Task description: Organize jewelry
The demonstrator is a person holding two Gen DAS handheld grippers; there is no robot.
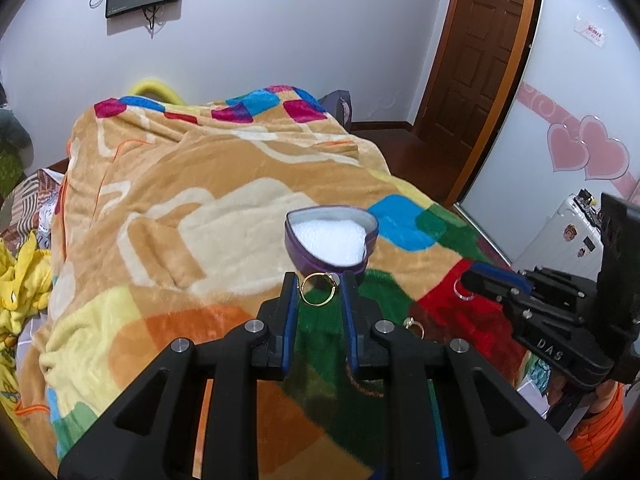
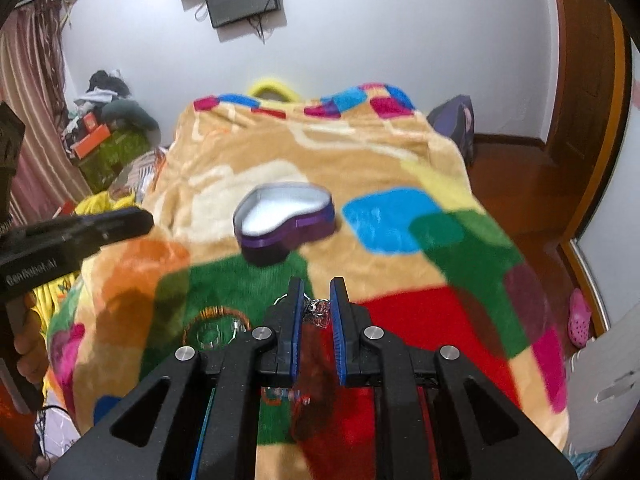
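Note:
A purple heart-shaped jewelry box with white padding lies open on the colourful blanket; it also shows in the right wrist view. My left gripper is shut on a gold ring, held just in front of the box. My right gripper is shut on a silvery sparkling piece above the blanket; it shows at the right of the left wrist view, with a clear ring at its tip. Another gold ring lies on the blanket. A clear ring lies on the green patch.
The blanket covers a bed. A wooden door and wooden floor lie to the right. A white suitcase stands at far right. Clutter and boxes sit at the left wall. Yellow cloth lies left of the bed.

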